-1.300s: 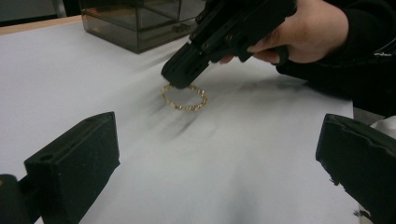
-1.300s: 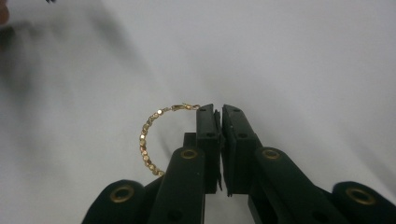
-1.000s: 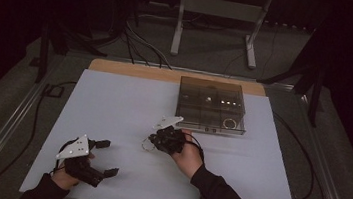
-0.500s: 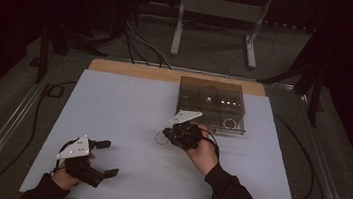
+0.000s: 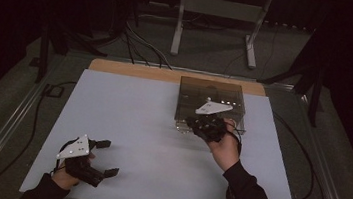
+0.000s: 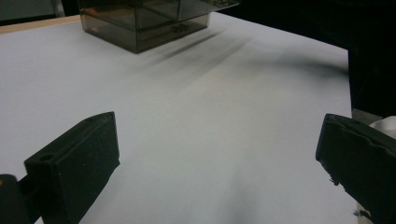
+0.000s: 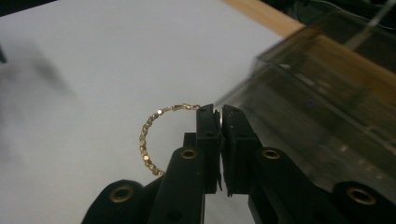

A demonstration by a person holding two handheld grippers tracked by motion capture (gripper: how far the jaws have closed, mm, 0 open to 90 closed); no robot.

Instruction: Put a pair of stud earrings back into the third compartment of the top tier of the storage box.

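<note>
Gold beaded chain [image 7: 148, 140], thin and curved into an arc, hangs pinched at its clasp end between the tips of the right gripper [image 7: 218, 116], whose black jaws are pressed together on it. In the right gripper view the chain bows out to the left of the jaws and drops back toward the gripper body, so its long axis runs roughly along the jaws. Just right of it stands the smoky transparent plastic compartment box [image 7: 327, 107].

From the high view, the right gripper [image 5: 200, 126] sits at the near edge of that box [image 5: 210, 91], on the right far part of the white table sheet [image 5: 151, 127]; the chain is too small to make out there. The left gripper [image 5: 102, 157] rests at the near left, jaws wide apart. The left gripper view shows bare sheet between them and the box [image 6: 140, 23] far off.
</note>
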